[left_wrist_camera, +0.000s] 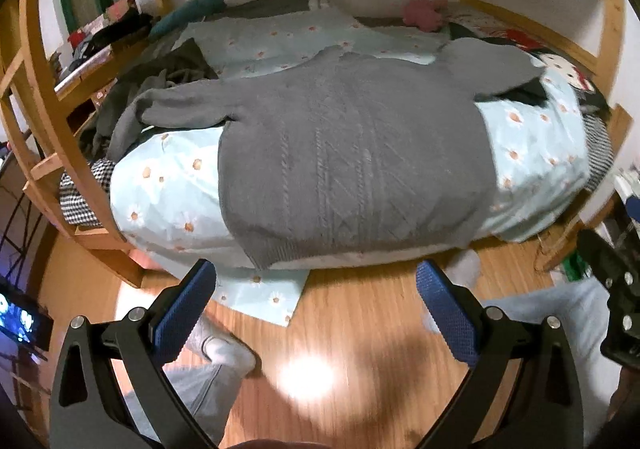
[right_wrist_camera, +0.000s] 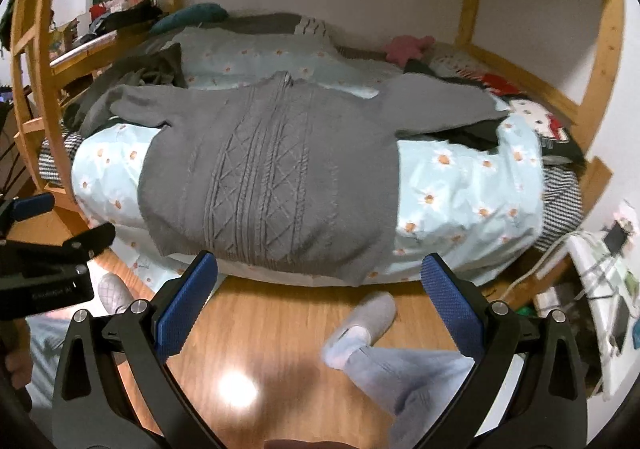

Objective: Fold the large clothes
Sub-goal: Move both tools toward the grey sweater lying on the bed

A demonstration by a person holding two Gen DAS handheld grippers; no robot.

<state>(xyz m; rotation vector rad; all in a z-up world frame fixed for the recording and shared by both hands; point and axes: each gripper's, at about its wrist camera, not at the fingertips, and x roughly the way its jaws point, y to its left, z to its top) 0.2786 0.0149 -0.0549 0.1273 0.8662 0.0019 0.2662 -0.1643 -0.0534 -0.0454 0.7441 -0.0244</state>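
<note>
A large grey cable-knit sweater [left_wrist_camera: 352,157] [right_wrist_camera: 272,177] lies flat on the bed, sleeves spread to both sides, collar toward the wall and hem at the near edge. My left gripper [left_wrist_camera: 316,269] hangs open over the wooden floor, just short of the hem, with nothing between its blue pads. Also open and holding nothing, my right gripper [right_wrist_camera: 319,261] sits in front of the hem, near its right corner. The right gripper's black body shows at the right edge of the left wrist view; the left gripper shows at the left edge of the right wrist view.
The bed carries a pale blue daisy-print duvet [left_wrist_camera: 532,153] [right_wrist_camera: 460,185] inside a wooden bunk frame [left_wrist_camera: 40,89] [right_wrist_camera: 600,61]. Dark clothes [left_wrist_camera: 160,85] are piled at the sweater's left. A pink toy [left_wrist_camera: 424,13] lies near the wall. A person's slippered feet [right_wrist_camera: 368,313] stand on the floor.
</note>
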